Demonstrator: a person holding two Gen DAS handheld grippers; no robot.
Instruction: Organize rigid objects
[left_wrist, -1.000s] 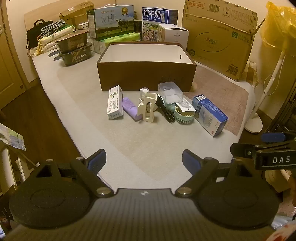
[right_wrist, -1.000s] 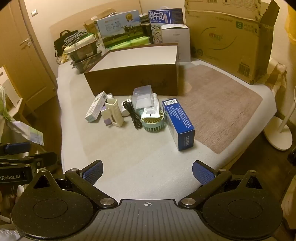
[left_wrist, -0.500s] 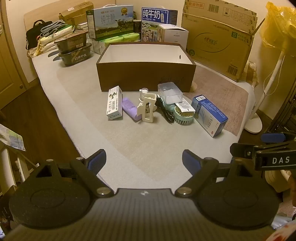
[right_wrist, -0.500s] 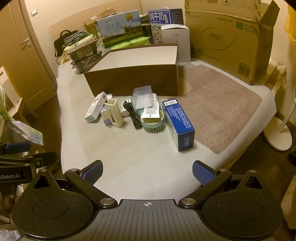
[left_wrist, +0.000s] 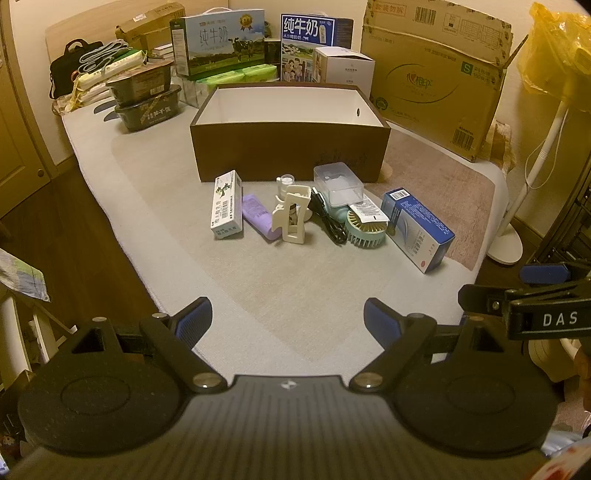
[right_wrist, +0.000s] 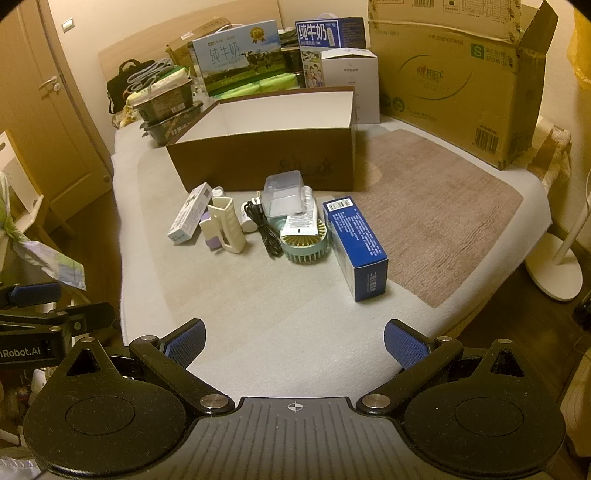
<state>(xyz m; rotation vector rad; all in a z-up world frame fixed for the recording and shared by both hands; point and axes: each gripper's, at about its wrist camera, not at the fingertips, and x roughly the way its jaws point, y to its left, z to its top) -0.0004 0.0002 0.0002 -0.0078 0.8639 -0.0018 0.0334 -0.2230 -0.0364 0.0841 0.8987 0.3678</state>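
Through the left wrist camera, I am holding the left claw (left_wrist: 288, 319) wide and empty over the near edge of the bed (left_wrist: 155, 206). A white carton (left_wrist: 226, 205), purple tube (left_wrist: 258, 216), cream holder (left_wrist: 291, 215), clear case (left_wrist: 338, 184), green fan (left_wrist: 366, 229) and blue carton (left_wrist: 417, 229) are lying in a row just before the brown box (left_wrist: 288, 151), handy for loading, I judge.

Through the right wrist camera, I am keeping the right claw (right_wrist: 294, 341) spread wide too, gripping nothing, facing the blue carton (right_wrist: 356, 242) nearest it.
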